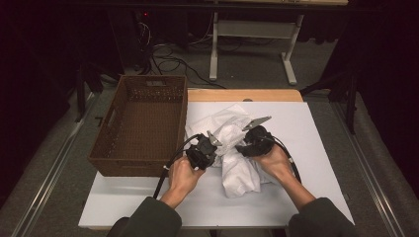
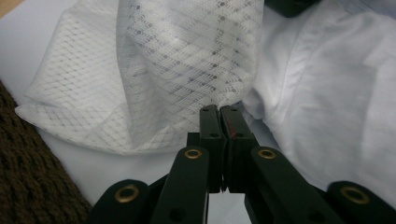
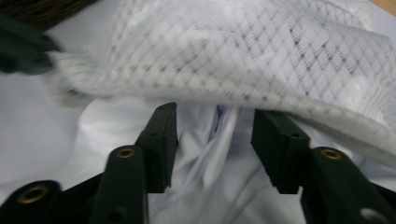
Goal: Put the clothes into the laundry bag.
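Both forearms enter from the bottom of the high view and angle inward, hands meeting over the middle of the white tabletop (image 1: 316, 148). The left hand (image 1: 182, 175) grips the left tool (image 1: 213, 140) with the wrist low and the tool pointing forward and to the right into the cloth pile. The right hand (image 1: 276, 162) holds the right tool (image 1: 243, 148) turned toward the left one; the two tools sit close together, just apart.

Left tool (image 2: 219, 112): jaws pressed together, pinching the lower edge of the white mesh laundry bag (image 2: 187, 60), which rises in front of it.

Right tool (image 3: 212, 123): jaws stand wide apart, pads free of any grip. A fold of the white garment (image 3: 205, 163) lies between them; the mesh laundry bag (image 3: 261, 51) hangs over just beyond the tips.

The white garment (image 1: 242, 173) lies crumpled mid-tabletop, between and beneath the two tools, with the mesh bag (image 1: 220, 123) at its far side.

The brown wicker basket (image 1: 123, 148) stands at the left edge of the tabletop, just beside the pile; its interior is bare weave.
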`<state>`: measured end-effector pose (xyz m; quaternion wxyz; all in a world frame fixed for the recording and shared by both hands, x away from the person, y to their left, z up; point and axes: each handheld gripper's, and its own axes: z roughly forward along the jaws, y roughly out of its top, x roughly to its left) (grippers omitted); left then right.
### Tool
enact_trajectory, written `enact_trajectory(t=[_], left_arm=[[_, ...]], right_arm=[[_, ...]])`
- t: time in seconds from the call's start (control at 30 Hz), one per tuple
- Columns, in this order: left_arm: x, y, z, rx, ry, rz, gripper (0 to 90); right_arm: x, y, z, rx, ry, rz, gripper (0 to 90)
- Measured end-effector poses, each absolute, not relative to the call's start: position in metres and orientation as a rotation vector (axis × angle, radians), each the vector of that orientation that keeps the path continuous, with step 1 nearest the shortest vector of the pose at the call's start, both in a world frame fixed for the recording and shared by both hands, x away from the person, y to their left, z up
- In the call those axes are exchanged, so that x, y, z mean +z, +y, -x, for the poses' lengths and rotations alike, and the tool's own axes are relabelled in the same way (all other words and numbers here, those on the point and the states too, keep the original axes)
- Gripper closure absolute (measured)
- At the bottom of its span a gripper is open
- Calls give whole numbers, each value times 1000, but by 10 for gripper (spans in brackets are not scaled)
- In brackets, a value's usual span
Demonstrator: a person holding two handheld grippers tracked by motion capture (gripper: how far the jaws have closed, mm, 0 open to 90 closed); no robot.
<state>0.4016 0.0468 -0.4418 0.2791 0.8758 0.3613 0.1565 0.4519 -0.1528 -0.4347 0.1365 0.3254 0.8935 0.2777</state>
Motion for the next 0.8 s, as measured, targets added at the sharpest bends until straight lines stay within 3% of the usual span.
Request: enact_trajectory(t=[0.1,0.23,0.37,0.53,0.67,0.8], left_arm=[[-441,44,-403,427,988,-2334,881],[-444,44,-399,398,991,-2357,860],[-446,48,-386,382,973,-2380,807],[-455,49,-369,335,989,-2387,701],[-471,42,-376,332,1055,-2377,560],[-479,33,-394,339,1107,-2346,581]], right_arm=[[-436,-157,-448,757,2604,-916,437],[-458,-158,-458,627,2622,-959,450],[-474,-156,-466,612,2635,-1000,568],[-473,-155,-463,606,2628,-956,794],[-472,-156,-464,621,2641,-970,847],[-471,-159,-462,624,2653,-978,855]])
